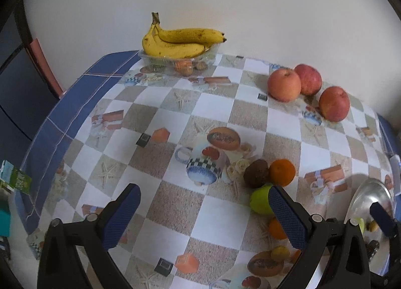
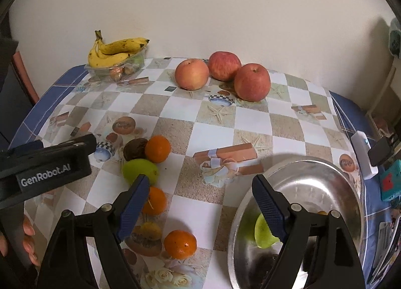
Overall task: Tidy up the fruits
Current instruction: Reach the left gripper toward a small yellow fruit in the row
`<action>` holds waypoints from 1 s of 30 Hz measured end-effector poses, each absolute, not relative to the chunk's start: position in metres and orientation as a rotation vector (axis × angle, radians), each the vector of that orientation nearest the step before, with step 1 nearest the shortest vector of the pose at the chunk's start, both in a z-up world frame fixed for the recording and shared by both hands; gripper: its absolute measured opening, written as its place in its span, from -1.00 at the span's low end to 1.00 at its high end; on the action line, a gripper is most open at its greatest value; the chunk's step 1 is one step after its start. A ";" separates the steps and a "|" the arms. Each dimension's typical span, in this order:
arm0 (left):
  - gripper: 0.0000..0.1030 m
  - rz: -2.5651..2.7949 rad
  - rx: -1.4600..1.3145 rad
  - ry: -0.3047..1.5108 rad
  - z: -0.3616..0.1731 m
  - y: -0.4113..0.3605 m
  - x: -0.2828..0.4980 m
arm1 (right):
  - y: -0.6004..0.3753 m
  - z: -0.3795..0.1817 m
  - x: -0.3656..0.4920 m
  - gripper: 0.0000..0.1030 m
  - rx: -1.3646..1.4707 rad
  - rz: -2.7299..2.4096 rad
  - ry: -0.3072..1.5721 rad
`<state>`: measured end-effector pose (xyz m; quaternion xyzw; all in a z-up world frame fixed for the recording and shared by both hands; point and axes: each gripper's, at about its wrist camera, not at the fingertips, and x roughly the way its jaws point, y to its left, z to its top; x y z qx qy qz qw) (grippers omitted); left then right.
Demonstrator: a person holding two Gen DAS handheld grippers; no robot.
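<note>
Nearest, the right claw (image 2: 198,203) gapes wide and empty above the rim of the metal bowl (image 2: 325,176), which holds a green fruit (image 2: 263,235). The left claw (image 1: 204,216) is likewise spread wide, empty, over the desk (image 1: 220,216). Just ahead, a green pear (image 2: 139,170), a brown fruit (image 2: 134,148) and an orange (image 2: 158,148) cluster touching. Farther back stand three apples (image 2: 252,82); bananas (image 2: 112,53) top a clear tray (image 2: 100,71).
</note>
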<state>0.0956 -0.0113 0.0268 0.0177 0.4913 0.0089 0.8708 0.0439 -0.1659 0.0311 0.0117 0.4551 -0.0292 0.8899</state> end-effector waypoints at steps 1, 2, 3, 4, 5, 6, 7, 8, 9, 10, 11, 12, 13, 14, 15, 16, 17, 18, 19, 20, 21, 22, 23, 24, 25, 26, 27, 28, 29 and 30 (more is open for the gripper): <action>1.00 0.011 0.039 1.039 0.025 -0.013 0.095 | -0.166 0.031 0.044 0.64 0.020 -0.060 0.952; 1.00 0.000 0.038 1.057 0.023 -0.014 0.094 | -0.167 0.030 0.043 0.64 0.018 -0.058 0.960; 1.00 -0.009 0.032 1.078 0.020 -0.014 0.093 | -0.168 0.029 0.042 0.64 0.024 -0.049 0.970; 1.00 -0.015 0.025 1.092 0.018 -0.015 0.093 | -0.169 0.029 0.041 0.64 0.032 -0.041 0.975; 1.00 -0.027 0.008 1.115 0.016 -0.014 0.092 | -0.171 0.029 0.039 0.64 0.039 -0.032 0.977; 1.00 -0.038 -0.011 1.129 0.014 -0.014 0.091 | -0.172 0.029 0.038 0.64 0.036 -0.034 0.974; 1.00 -0.057 -0.040 1.139 0.013 -0.013 0.090 | -0.174 0.031 0.035 0.64 0.023 -0.046 0.960; 1.00 -0.076 -0.071 1.143 0.013 -0.011 0.088 | -0.175 0.033 0.032 0.64 0.003 -0.055 0.941; 1.00 -0.087 -0.092 1.143 0.014 -0.010 0.087 | -0.176 0.036 0.031 0.64 -0.010 -0.056 0.927; 1.00 -0.092 -0.099 1.141 0.015 -0.011 0.086 | -0.177 0.038 0.029 0.64 -0.026 -0.059 0.910; 1.00 -0.098 -0.101 1.138 0.016 -0.011 0.085 | -0.178 0.040 0.027 0.64 -0.040 -0.064 0.897; 1.00 -0.097 -0.095 1.132 0.017 -0.013 0.083 | -0.179 0.041 0.026 0.64 -0.051 -0.069 0.890; 1.00 -0.096 -0.090 1.125 0.019 -0.014 0.082 | -0.179 0.041 0.025 0.64 -0.053 -0.069 0.889; 1.00 -0.099 -0.086 1.116 0.020 -0.015 0.080 | -0.180 0.040 0.025 0.64 -0.044 -0.056 0.895; 1.00 -0.108 -0.090 1.114 0.020 -0.015 0.079 | -0.180 0.039 0.025 0.64 -0.037 -0.043 0.902; 1.00 -0.116 -0.098 1.117 0.020 -0.015 0.078 | -0.179 0.038 0.025 0.64 -0.038 -0.033 0.910; 1.00 -0.125 -0.106 1.122 0.019 -0.015 0.078 | -0.177 0.037 0.024 0.64 -0.047 -0.027 0.920; 1.00 -0.131 -0.111 1.129 0.017 -0.015 0.078 | -0.174 0.037 0.024 0.64 -0.063 -0.021 0.931; 1.00 -0.136 -0.112 1.133 0.016 -0.016 0.078 | -0.173 0.037 0.023 0.64 -0.074 -0.017 0.939; 1.00 -0.143 -0.112 1.134 0.016 -0.016 0.077 | -0.171 0.036 0.023 0.64 -0.074 -0.010 0.950; 1.00 -0.154 -0.114 1.136 0.015 -0.017 0.077 | -0.171 0.036 0.022 0.64 -0.066 -0.007 0.960; 1.00 -0.163 -0.117 1.147 0.014 -0.018 0.077 | -0.171 0.035 0.023 0.64 -0.042 -0.001 0.974; 1.00 -0.170 -0.123 1.160 0.013 -0.018 0.078 | -0.172 0.034 0.023 0.64 -0.016 0.007 0.986; 1.00 -0.182 -0.140 1.179 0.013 -0.017 0.078 | -0.173 0.032 0.023 0.64 0.007 0.016 0.997; 1.00 -0.184 -0.157 1.194 0.012 -0.016 0.078 | -0.174 0.030 0.024 0.63 0.038 0.027 1.012; 0.98 -0.182 -0.185 1.211 0.010 -0.014 0.078 | -0.174 0.028 0.025 0.61 0.055 0.034 1.023; 0.97 -0.181 -0.208 1.223 0.007 -0.013 0.078 | -0.174 0.026 0.025 0.57 0.067 0.039 1.034; 0.96 -0.185 -0.223 1.231 0.005 -0.012 0.078 | -0.173 0.024 0.026 0.44 0.073 0.043 1.044; 0.90 -0.196 -0.236 1.243 0.003 -0.012 0.078 | -0.172 0.022 0.026 0.28 0.076 0.048 1.055; 0.85 -0.206 -0.243 1.256 0.000 -0.013 0.078 | -0.171 0.020 0.026 0.22 0.080 0.053 1.066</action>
